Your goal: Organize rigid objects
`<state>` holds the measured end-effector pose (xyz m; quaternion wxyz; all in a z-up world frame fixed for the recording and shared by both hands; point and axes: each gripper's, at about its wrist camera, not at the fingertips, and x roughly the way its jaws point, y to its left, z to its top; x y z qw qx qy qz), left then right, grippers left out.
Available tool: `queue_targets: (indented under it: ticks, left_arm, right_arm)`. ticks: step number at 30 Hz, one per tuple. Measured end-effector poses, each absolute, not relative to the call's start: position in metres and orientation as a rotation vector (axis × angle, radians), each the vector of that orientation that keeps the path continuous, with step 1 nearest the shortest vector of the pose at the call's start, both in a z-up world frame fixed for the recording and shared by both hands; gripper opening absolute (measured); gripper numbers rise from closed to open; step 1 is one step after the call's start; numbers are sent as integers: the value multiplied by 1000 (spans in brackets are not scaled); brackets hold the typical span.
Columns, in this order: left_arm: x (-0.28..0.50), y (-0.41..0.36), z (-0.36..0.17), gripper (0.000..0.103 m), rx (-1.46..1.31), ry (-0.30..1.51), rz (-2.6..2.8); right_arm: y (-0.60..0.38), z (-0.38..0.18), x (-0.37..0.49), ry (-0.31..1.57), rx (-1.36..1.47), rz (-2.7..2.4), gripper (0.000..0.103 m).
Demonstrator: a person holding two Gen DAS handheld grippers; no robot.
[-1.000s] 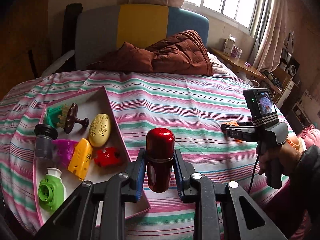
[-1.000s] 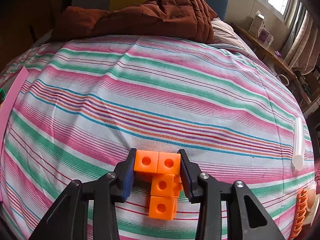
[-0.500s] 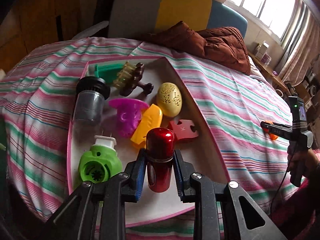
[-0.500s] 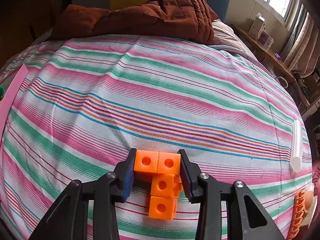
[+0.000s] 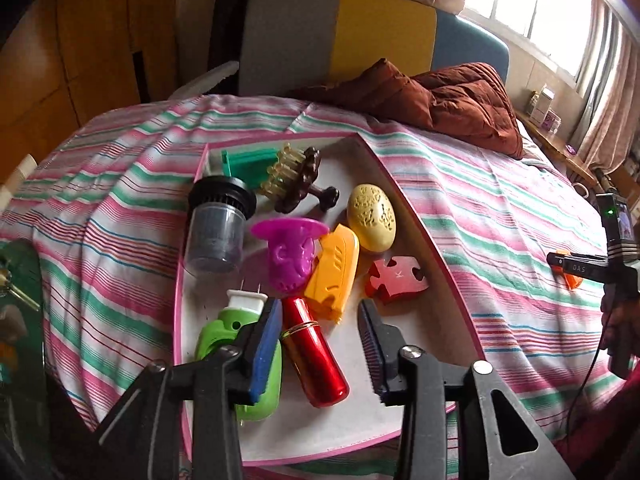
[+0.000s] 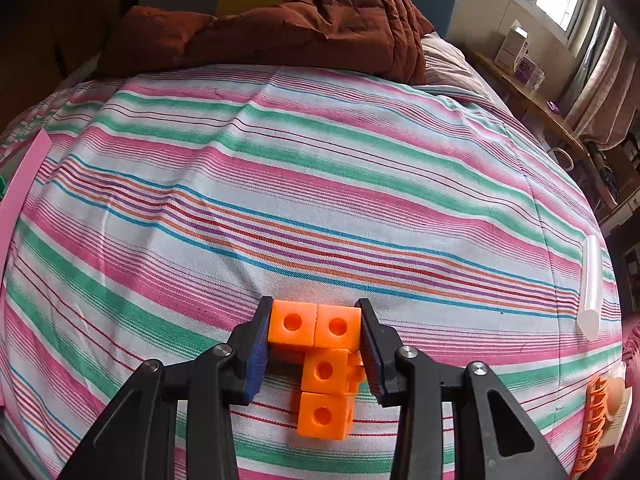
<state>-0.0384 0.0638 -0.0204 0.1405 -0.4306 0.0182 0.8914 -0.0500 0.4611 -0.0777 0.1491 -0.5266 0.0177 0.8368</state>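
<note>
A white tray with a pink rim (image 5: 416, 320) lies on the striped bed. In it are a green plug-in device (image 5: 224, 332), a black-capped jar (image 5: 218, 232), a magenta piece (image 5: 292, 256), a yellow-orange piece (image 5: 334, 276), a cream egg (image 5: 372, 220), a red puzzle piece (image 5: 396, 280) and a brown brush (image 5: 296, 180). A shiny red cylinder (image 5: 316, 360) lies tilted on the tray floor between the jaws of my left gripper (image 5: 320, 308). Those jaws are opening and the right pad stands clear of it. My right gripper (image 6: 314, 306) is shut on an orange cube block (image 6: 324, 372) just above the bedspread.
A brown quilt (image 6: 280, 28) is heaped at the head of the bed. A white tube (image 6: 592, 284) and an orange ribbed item (image 6: 592, 424) lie near the bed's right edge. A green object with keys (image 5: 20, 300) sits left of the tray.
My left gripper swung over the tray, then its jaws parted. The red cylinder, upright in the grip before, now lies tipped on the tray floor. The right gripper and orange block are unchanged.
</note>
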Motion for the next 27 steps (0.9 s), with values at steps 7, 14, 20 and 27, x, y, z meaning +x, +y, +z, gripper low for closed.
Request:
queue_targets:
  ticks: [7,14,20,27]
  left_arm:
    - [-33,60,-6,46,-1188,43,2610]
    - [-30,50,1,51,-1172,7,2642]
    - [-27,39,4,54,-1162,-13,2672]
    - [-25,28,7,63,-1147,-20,2724]
  right_arm:
    - [421,-59,-54,91,-1599,2444,40]
    - [327,-11,-38,117,-1524,2831,40]
    - [249,7,-27,30,-1500,3023,40]
    - [196,-12,-36,-93,-1596,3038,40]
